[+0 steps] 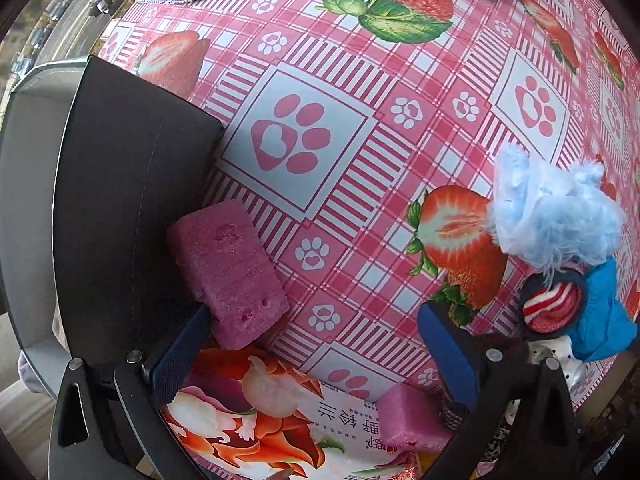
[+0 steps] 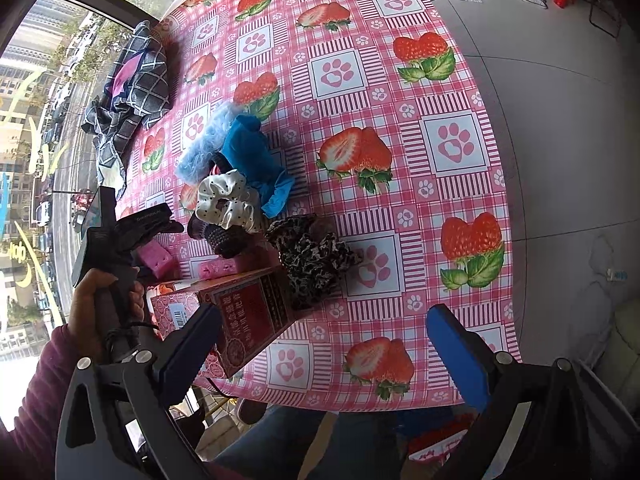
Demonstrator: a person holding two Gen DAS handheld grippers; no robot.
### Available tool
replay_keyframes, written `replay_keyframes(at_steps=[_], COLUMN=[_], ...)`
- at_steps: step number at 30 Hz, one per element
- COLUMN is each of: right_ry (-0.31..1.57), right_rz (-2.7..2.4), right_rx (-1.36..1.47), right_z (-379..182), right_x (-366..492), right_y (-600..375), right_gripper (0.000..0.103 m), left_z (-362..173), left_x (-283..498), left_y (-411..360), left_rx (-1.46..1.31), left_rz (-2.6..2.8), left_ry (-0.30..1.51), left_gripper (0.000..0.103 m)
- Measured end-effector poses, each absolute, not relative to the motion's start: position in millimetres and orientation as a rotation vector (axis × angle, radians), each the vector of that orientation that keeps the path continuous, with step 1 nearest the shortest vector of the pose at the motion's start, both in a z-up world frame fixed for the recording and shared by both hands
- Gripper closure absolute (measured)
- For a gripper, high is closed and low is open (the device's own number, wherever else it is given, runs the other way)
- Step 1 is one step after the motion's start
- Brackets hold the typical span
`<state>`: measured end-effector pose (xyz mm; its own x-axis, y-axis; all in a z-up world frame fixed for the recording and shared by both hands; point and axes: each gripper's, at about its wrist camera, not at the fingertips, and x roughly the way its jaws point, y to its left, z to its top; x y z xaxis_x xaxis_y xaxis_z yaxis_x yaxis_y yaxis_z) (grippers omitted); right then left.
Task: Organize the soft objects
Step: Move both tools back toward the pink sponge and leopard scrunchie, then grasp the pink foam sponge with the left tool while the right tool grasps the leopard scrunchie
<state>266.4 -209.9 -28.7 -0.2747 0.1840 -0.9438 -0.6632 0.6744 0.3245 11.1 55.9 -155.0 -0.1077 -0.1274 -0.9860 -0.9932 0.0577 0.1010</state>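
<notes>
A pink sponge block (image 1: 230, 272) lies on the strawberry tablecloth just past my left gripper's (image 1: 312, 344) left finger, beside a dark box. The left gripper is open and empty. A second pink sponge (image 1: 412, 424) rests on a flowered box (image 1: 256, 420) below the jaws. A fluffy light-blue scrunchie (image 1: 552, 216), a blue scrunchie (image 1: 604, 316) and a red-striped one (image 1: 552, 308) sit to the right. My right gripper (image 2: 324, 332) is open and empty near the table's front edge. A pile of scrunchies lies ahead: leopard (image 2: 316, 256), white dotted (image 2: 228, 200), blue (image 2: 252, 152), light-blue fluffy (image 2: 204, 148).
A dark box (image 1: 120, 200) stands at the left in the left wrist view. A red carton (image 2: 244, 312) sits at the table's front edge. A plaid cloth (image 2: 128, 96) lies at the far left by the window. The left hand and gripper (image 2: 116, 248) show at left.
</notes>
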Motion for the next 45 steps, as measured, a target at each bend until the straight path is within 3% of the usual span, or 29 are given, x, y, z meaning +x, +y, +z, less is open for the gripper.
replay_keyframes(at_steps=[4,9,18,41,45], right_ry=[1.682,1.685,1.706,1.811,1.818], right_rz=[0.852,0.878,0.884,0.806,0.819], right_rx=[-0.392,-0.412,-0.467,-0.611,-0.594], right_z=[-37,-40,-66,-194,-194], right_x=[274,274,272,238,238], right_y=[-212,-202,-188,-147,-147], right_gripper=[0.000,0.000,0.000,0.000,0.012], left_z=[-126,-106,-142,-216,-219], left_x=[52,62,5,-18,-4], left_y=[50,39,56,82,87], left_rx=[-1.114,-0.962,-1.222,-1.292,-1.284], left_rz=[0.923,0.988,1.080,1.078,1.062], left_ry=[1.253,1.295,1.326,1.404,1.406], left_gripper=[0.000,0.000,0.000,0.002,0.008])
